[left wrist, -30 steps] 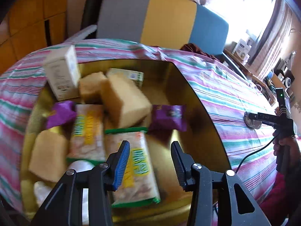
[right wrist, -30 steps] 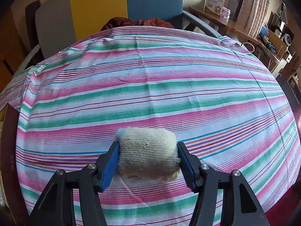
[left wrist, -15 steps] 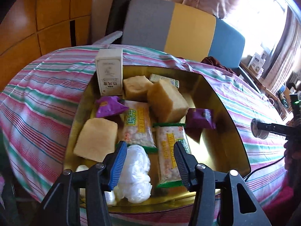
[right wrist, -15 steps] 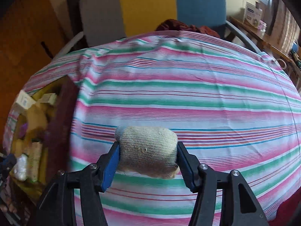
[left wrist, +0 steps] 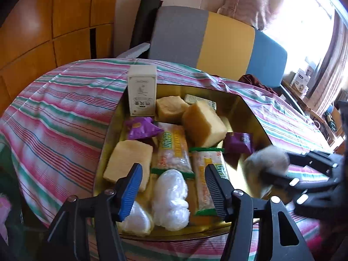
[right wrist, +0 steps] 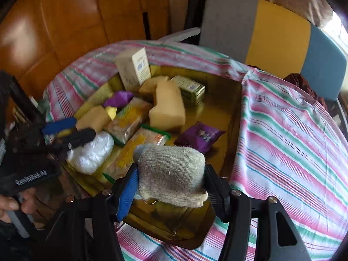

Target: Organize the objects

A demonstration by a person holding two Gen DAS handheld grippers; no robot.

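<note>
**Rolled sock carried over the gold tray as the left jaws spread**

The striped tablecloth (right wrist: pixel 293 130) covers the round table and falls away at the near edge; a second ago the right wrist view held nothing but this cloth, and now it looks down on the gold tray (right wrist: pixel 219 100), so the right gripper (right wrist: pixel 171 189) has swung across from the bare cloth to the tray's near right corner. Behind the table stands a chair back (left wrist: pixel 217 37) in grey, yellow and blue; wooden panelling fills the left.

The tray is crowded on its left and middle; its right side, beyond the dark purple packet (right wrist: pixel 200 136), is bare gold floor, the widest free room inside the walls. A white carton (left wrist: pixel 142 93) stands upright at the far left corner; two pale sponge blocks (left wrist: pixel 202 126) lean together beside it, and a small green box (right wrist: pixel 191 89) lies behind them. Two long snack packs (left wrist: pixel 171 150) lie side by side in the middle; a crumpled clear bag (left wrist: pixel 170 200) sits at the near wall.

The right gripper is clamped on the rolled grey sock (right wrist: pixel 171 174), pads pressing both ends, as before; the sock hangs above the tray's near rim, blurred in the left wrist view.

The left gripper (left wrist: pixel 171 189) has drawn back toward the near rim since the earlier frame; its jaws are opening, moderately wide, with nothing gripped, the clear bag lying below the gap. A person's hand (right wrist: pixel 10 208) holds its handle.
</note>
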